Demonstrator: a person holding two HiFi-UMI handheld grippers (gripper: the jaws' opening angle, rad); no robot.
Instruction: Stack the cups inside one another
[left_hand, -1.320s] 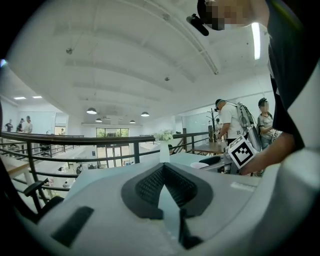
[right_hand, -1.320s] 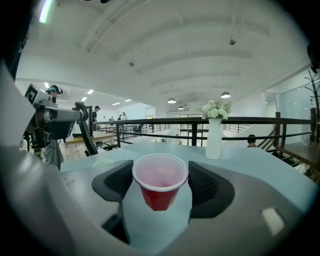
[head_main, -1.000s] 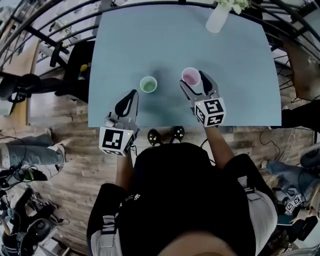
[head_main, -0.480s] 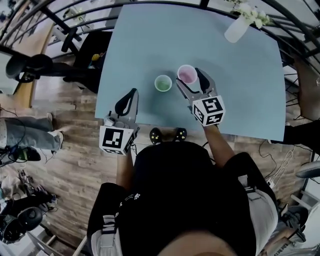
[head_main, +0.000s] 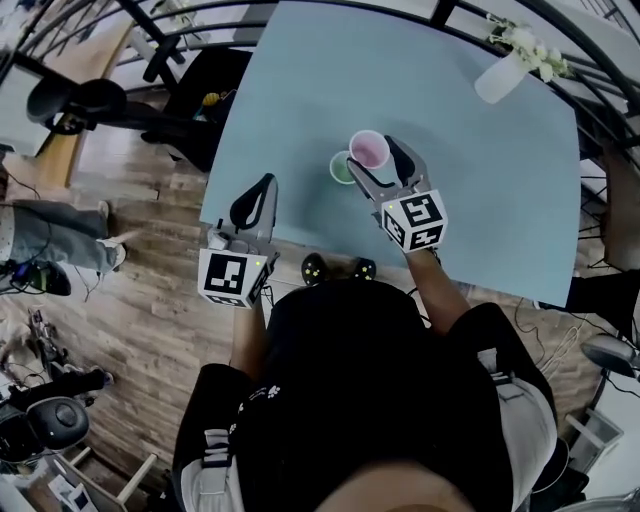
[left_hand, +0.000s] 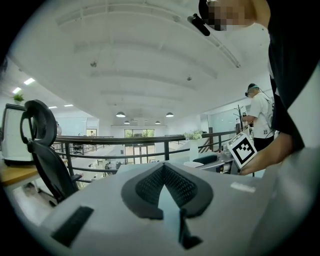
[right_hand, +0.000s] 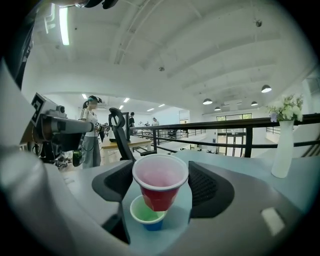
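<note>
Right claw (right_hand: 162, 183) grips the red cup (right_hand: 159, 194) just over the green cup (right_hand: 144, 214). Left claw (left_hand: 165, 186), closed and empty, sits at the near edge of the tabletop (head_main: 480, 180).

The left claw (left_hand: 164, 172), its jaws together and empty, faces a railing (left_hand: 115, 140) beside an office chair (left_hand: 50, 167).

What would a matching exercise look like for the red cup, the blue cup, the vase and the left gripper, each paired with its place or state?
1. red cup
2. blue cup
3. vase
4. left gripper

A. jaws shut on nothing, at the table's near edge
B. standing on the table, under the other cup
C. at the table's far corner
D. held in the right gripper's jaws

Pairs: 1-D, 2-B, 3-C, 4-A
</note>
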